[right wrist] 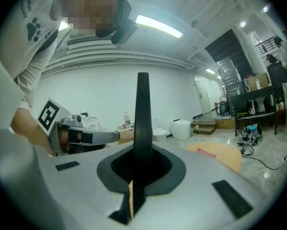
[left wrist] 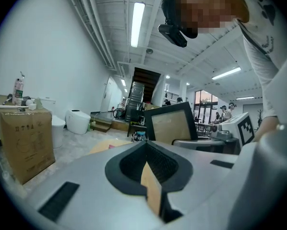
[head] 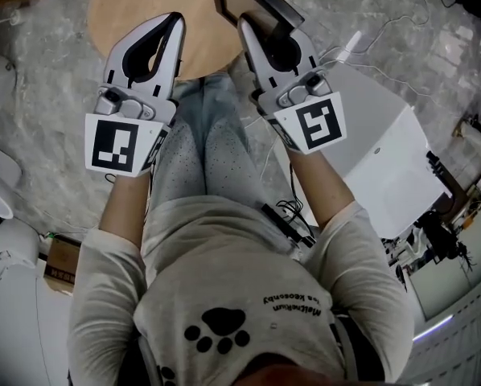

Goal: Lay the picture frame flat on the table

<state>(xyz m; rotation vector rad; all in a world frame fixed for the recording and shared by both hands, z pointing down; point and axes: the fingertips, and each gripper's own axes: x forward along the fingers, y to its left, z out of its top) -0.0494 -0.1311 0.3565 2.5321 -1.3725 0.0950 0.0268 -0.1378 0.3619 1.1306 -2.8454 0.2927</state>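
Note:
The picture frame (head: 251, 2) is black with a tan panel and stands upright over the near edge of the round wooden table (head: 136, 6). My right gripper (head: 255, 32) is shut on the frame's edge. In the right gripper view the frame (right wrist: 142, 119) shows edge-on, rising from between the closed jaws of my right gripper (right wrist: 141, 152). In the left gripper view the frame's face (left wrist: 172, 124) appears ahead to the right. My left gripper (head: 174, 24) is shut and holds nothing, level with the right one and beside it; its jaws (left wrist: 147, 150) meet.
A white cabinet (head: 377, 151) stands at the person's right with cables on the marbled floor around it. A cardboard box (left wrist: 26, 138) and a white toilet (left wrist: 77, 121) sit to the left. A pink item (right wrist: 207, 152) lies on the table.

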